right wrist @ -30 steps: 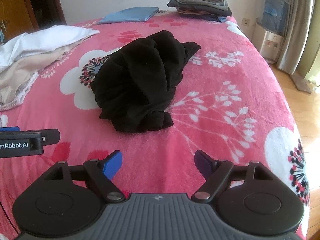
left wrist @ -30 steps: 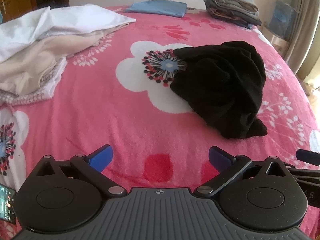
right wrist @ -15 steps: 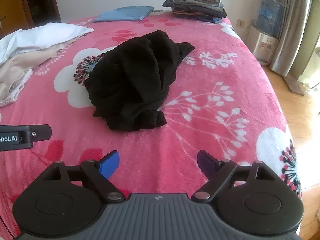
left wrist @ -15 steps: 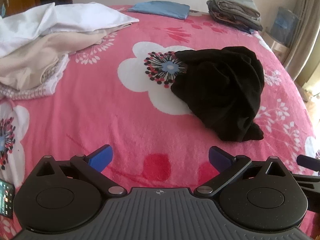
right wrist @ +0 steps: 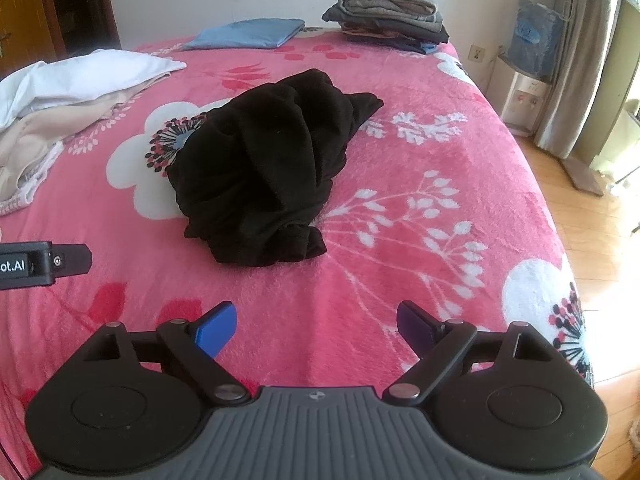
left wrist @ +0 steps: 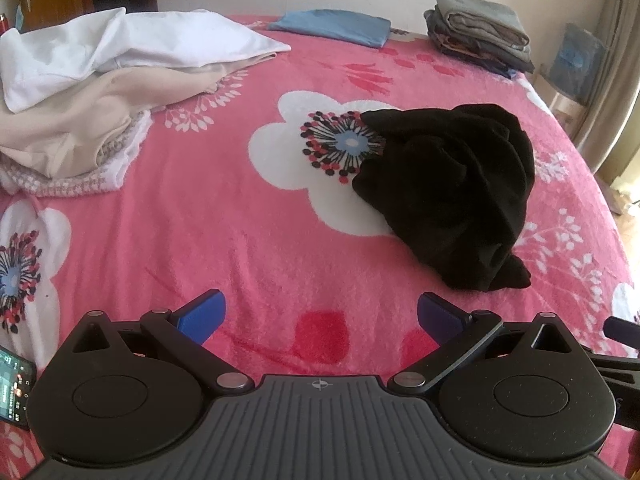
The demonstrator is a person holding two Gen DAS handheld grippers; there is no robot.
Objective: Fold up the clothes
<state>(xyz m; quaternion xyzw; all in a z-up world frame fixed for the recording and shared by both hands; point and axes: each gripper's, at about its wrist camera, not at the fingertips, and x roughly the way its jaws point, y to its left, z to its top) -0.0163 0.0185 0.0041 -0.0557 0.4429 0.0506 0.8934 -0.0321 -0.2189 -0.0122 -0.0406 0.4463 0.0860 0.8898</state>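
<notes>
A crumpled black garment lies in a heap on the pink flowered bedspread, partly over a white flower print. In the right wrist view the black garment is ahead and a little left of my right gripper. That gripper hovers open over bare bedspread with nothing between its fingers. My left gripper is also open and empty, with the garment ahead to its right. Each gripper's body shows at the edge of the other's view.
A loose pile of white and beige clothes lies at the left. A folded blue piece and a stack of folded clothes sit at the far edge. A phone lies near left. The bed's right edge drops to a wooden floor.
The right gripper's jaws have spread slightly wider. Both views have shifted a little, so the black garment sits a bit lower in them. The garment itself has not moved on the bed.
</notes>
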